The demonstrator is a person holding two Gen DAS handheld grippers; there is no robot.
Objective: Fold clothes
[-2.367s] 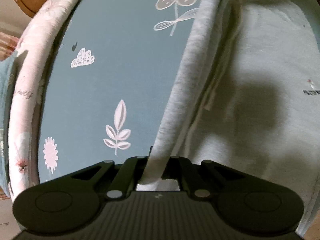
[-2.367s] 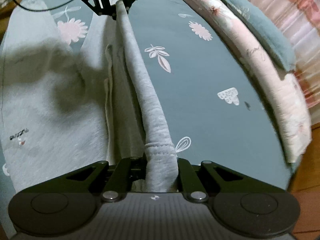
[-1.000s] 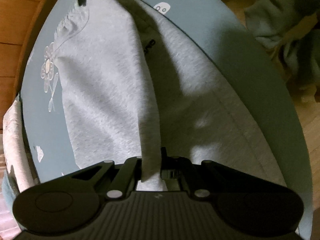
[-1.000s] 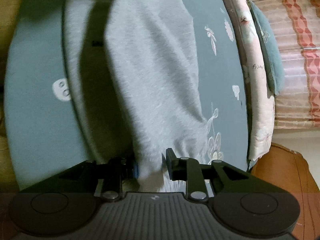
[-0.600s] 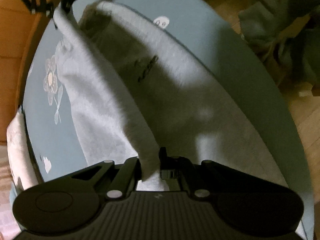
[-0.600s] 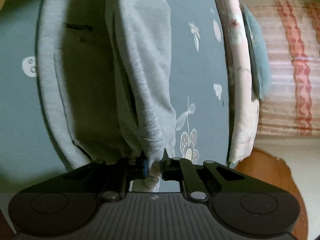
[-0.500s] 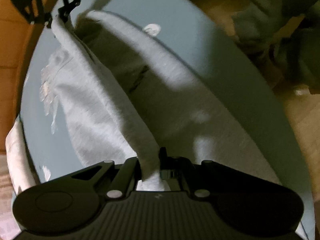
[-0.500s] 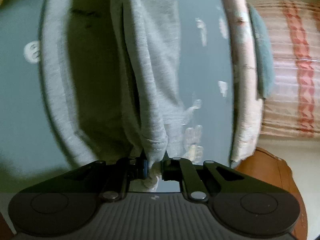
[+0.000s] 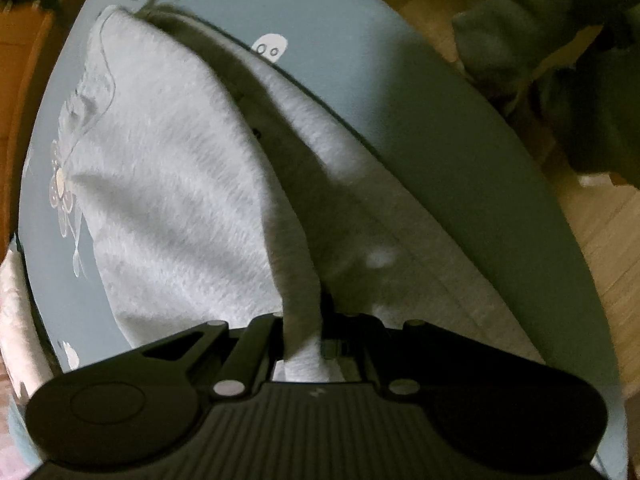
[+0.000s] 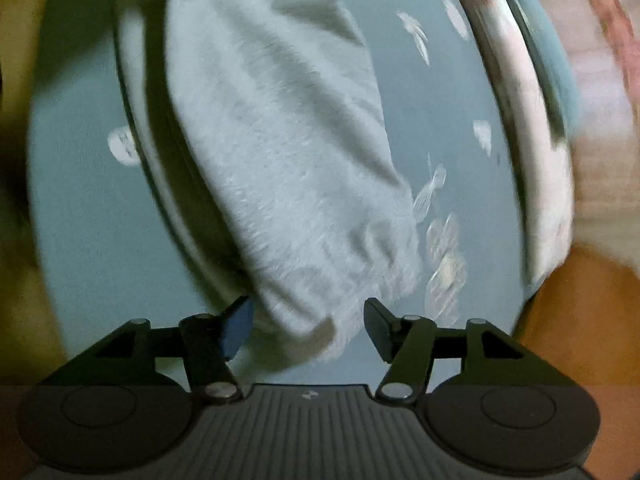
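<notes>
A light grey sweatshirt [image 9: 168, 184] lies on a blue sheet [image 9: 420, 120] printed with white flowers, one half folded over the other. My left gripper [image 9: 308, 320] is shut on a raised fold of the grey fabric at the near end. In the right wrist view the same sweatshirt [image 10: 280, 152] runs away from my right gripper [image 10: 308, 324]. Its jaws are opening, and the cuffed end [image 10: 352, 264] of the garment rests loose on the sheet between them, clear of both pads. This view is blurred by motion.
A pink floral quilt edge [image 10: 520, 128] and a blue pillow [image 10: 556, 64] run along the right side of the bed. Dark green clothes [image 9: 560, 60] lie heaped on the wooden floor [image 9: 608, 232] past the bed's far edge. Brown wooden furniture [image 10: 560, 280] stands beside the bed.
My right gripper has let go of the grey cuff and its jaws have spread apart; the cuff has dropped onto the sheet. The left gripper keeps its hold and has shifted slightly.
</notes>
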